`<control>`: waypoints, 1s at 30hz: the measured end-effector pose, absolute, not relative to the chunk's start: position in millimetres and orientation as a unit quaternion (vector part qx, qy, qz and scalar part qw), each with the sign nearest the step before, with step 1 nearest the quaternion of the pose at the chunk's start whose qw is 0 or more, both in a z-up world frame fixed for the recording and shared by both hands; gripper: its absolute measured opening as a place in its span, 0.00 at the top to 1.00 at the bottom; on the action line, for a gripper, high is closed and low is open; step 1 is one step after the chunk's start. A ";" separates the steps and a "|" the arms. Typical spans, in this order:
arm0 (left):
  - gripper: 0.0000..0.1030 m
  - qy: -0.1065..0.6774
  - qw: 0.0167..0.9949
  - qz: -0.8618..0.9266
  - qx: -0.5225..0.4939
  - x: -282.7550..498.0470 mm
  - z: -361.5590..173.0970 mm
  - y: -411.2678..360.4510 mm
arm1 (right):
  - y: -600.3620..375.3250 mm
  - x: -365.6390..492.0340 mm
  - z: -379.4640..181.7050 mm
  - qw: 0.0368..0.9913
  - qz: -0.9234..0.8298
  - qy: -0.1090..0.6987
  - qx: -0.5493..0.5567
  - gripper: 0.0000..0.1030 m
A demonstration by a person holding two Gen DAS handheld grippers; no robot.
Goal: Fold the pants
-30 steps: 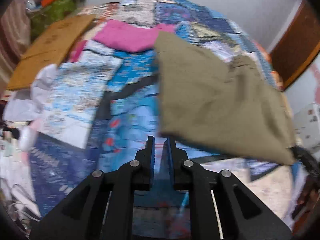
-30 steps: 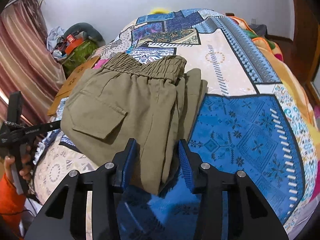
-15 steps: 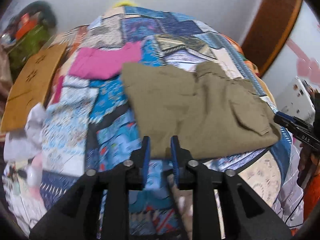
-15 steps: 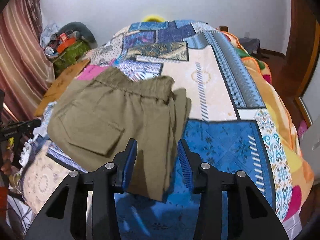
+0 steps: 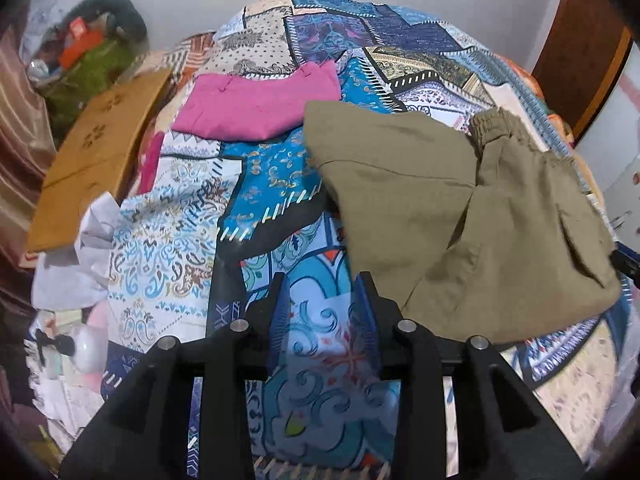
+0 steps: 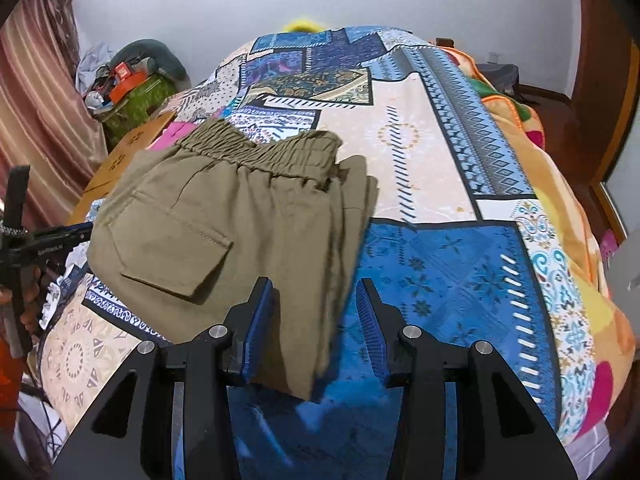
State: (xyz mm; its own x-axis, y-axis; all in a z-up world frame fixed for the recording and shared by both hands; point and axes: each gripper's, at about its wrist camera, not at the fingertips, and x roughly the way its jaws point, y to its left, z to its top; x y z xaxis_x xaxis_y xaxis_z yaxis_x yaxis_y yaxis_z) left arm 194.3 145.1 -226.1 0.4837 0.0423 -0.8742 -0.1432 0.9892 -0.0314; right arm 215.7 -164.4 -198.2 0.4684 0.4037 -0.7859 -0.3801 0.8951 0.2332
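Right wrist view: pants (image 6: 224,236) lie folded, soft, limp; edge at 6 o'clock is best gripped. Both grippers (image 6: 316,320) (image 5: 322,308) gape, empty.

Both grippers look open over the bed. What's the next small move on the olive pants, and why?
Probably ease the right gripper forward and close on the near edge of the olive pants. That edge lies loose between its open jaws, and the left gripper is open over bare quilt, holding nothing.
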 end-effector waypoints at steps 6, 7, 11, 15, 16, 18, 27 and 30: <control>0.57 0.488 0.870 0.028 -0.070 199.0 -211.3 151.0 | -171.1 228.0 -189.1 0.864 0.220 0.452 0.016 0.49; 0.55 0.487 0.870 0.020 -0.078 203.2 -211.3 150.5 | -171.0 231.2 -189.4 0.865 0.220 0.451 0.021 0.47; 0.53 0.493 0.865 -0.004 -0.092 217.7 -215.5 143.6 | -165.3 246.5 -198.5 0.855 0.227 0.465 0.039 0.47; 0.51 0.514 0.852 -0.028 -0.099 235.8 -231.5 138.0 | -160.5 261.5 -220.7 0.831 0.240 0.497 0.068 0.46; 0.51 0.519 0.848 -0.032 -0.103 239.1 -235.5 137.3 | -161.0 264.2 -225.8 0.826 0.245 0.502 0.081 0.45; 0.51 0.521 0.845 -0.040 -0.112 243.9 -239.9 136.7 | -164.7 267.3 -231.0 0.818 0.251 0.507 0.103 0.43; 0.60 0.516 0.845 -0.059 -0.129 260.5 -241.3 135.1 | -156.8 284.6 -238.2 0.802 0.277 0.517 0.109 0.51; 0.80 0.514 0.850 -0.039 -0.108 263.1 -239.0 130.4 | -153.3 290.9 -237.9 0.805 0.275 0.513 0.114 0.70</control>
